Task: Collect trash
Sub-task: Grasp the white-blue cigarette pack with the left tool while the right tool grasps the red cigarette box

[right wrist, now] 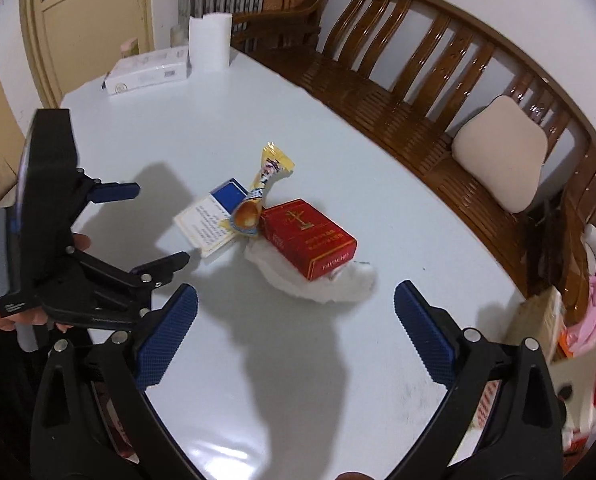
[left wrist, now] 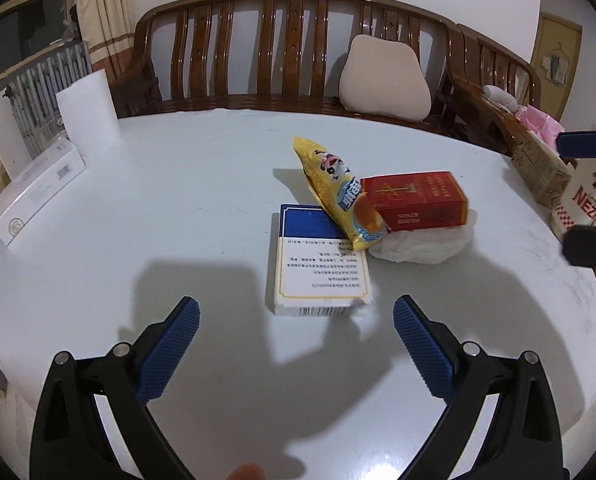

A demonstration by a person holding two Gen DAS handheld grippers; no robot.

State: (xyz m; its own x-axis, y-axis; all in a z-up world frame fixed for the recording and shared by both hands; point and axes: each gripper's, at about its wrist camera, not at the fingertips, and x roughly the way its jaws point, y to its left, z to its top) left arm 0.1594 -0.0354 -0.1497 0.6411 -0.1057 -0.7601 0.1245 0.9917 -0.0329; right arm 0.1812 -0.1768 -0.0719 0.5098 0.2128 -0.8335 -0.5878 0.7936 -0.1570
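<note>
Hovering spread-fingered, left gripper (left wrist: pixel 296 320) lining up on the blue-and-white cigarette pack (left wrist: pixel 318 264) at twelve o'clock, right gripper (right wrist: pixel 296 320) likewise eyeing the red cigarette pack (right wrist: pixel 310 238) pinning the crumpled tissue (right wrist: pixel 318 284).

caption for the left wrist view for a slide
Open left gripper faces a blue-and-white pack, yellow snack wrapper, red pack and crumpled tissue.

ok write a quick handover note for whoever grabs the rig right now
Left gripper: open, empty, low over the table, facing the blue pack.
Right gripper: open, empty, facing the tissue.
Trash sits mid-table in one pile: the red pack rests on the tissue, the yellow wrapper leans across the blue pack against the red one.
Done: nothing collected.
Left: all four pieces.
</note>
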